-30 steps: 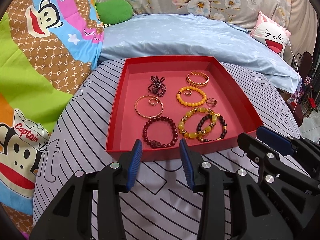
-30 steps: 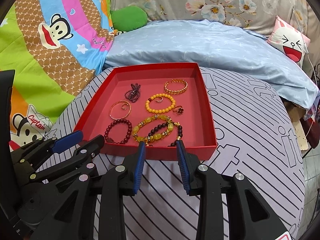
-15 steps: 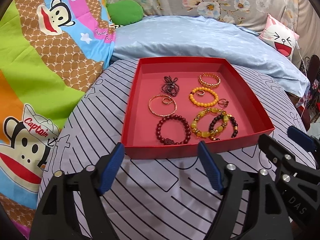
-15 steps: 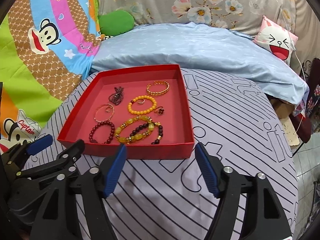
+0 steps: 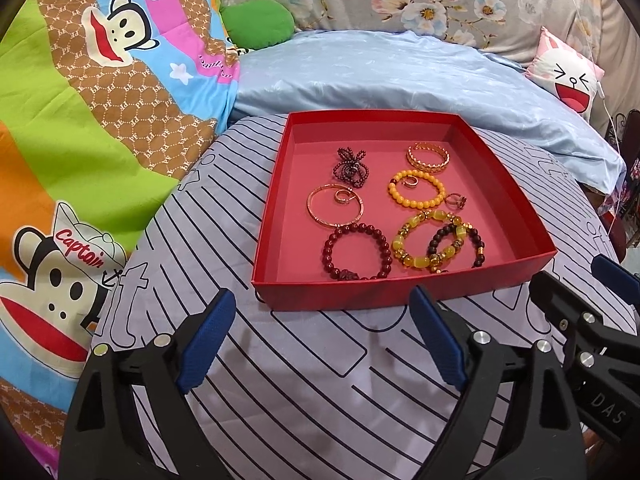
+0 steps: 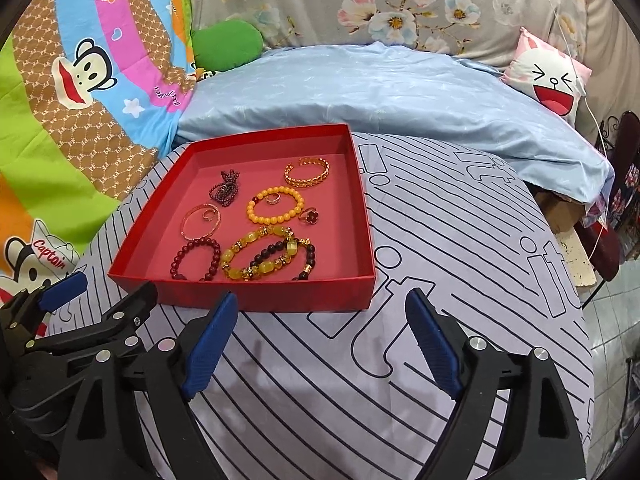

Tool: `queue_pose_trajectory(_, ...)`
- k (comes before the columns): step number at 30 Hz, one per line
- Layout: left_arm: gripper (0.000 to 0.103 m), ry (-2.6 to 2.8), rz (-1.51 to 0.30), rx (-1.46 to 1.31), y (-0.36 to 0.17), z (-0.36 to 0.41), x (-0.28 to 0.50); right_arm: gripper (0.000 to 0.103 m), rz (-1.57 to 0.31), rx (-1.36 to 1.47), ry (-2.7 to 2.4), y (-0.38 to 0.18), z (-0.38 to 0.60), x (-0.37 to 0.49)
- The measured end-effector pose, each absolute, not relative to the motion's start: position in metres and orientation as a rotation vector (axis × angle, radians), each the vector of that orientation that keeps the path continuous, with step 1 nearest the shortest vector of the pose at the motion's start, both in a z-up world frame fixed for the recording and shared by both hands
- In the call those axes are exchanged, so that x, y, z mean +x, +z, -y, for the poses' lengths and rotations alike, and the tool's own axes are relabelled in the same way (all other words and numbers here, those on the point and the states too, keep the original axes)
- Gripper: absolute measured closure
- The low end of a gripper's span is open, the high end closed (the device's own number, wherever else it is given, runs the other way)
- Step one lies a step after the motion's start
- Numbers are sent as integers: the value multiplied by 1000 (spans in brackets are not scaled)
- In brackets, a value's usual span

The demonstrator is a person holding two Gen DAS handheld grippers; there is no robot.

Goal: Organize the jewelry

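Left wrist view: your left gripper [image 5: 320, 340] hangs over the striped cover [image 5: 280, 400], jaws wide apart, just been opening, nothing between them. The red tray [image 5: 360, 296] sits straight ahead and a touch right, its near wall just beyond the blue pads [image 5: 206, 338]. Nearest that wall lie the dark red bracelet [image 5: 356, 252] and, right of it, the yellow bracelet [image 5: 430, 240] overlapping a dark beaded one [image 5: 456, 246]. The dark red one lines up closest with your left jaws. Your right gripper [image 5: 576, 292] shows at the right edge, beside the tray's near right corner.

Right wrist view: your right gripper [image 6: 322, 344] is spread too, just been opening, empty. Here the tray [image 6: 260, 296] lies ahead and to the left, so only its near right corner faces these jaws. The overlapping yellow [image 6: 256, 256] and dark [image 6: 288, 256] bracelets are the closest pieces on this side; the gold cuff [image 6: 307, 172] and flower ring [image 6: 310, 216] sit further back. I'd judge either hand must go forward and over the wall.
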State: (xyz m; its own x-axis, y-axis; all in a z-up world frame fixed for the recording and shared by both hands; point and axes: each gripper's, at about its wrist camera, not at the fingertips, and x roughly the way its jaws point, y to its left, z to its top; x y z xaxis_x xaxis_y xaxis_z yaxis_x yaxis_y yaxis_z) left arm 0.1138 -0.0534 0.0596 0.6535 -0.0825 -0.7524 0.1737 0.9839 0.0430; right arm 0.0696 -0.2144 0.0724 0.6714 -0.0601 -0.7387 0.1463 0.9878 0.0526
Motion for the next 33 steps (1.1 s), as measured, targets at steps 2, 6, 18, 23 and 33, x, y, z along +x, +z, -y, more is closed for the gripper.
queue_pose_trajectory(2, 19, -147, -851, 114, 59, 53, 114, 19, -829, 116, -115, 72, 214, 69)
queue_pose_trajectory(6, 19, -145, -854, 115, 57, 54, 114, 18, -834, 133, -108, 71, 216, 69)
queue_pose_trajectory(18, 18, -130, -864, 115, 56, 50, 117, 6, -813, 128, -101, 70, 215, 68)
queue_pose_trajectory(23, 18, -119, -858, 130, 56, 52, 116, 6, -815, 123, -105, 70, 215, 68)
queue_pose_trajectory(33, 18, -99, -851, 139, 56, 51, 114, 6, -812, 118, -106, 70, 214, 68)
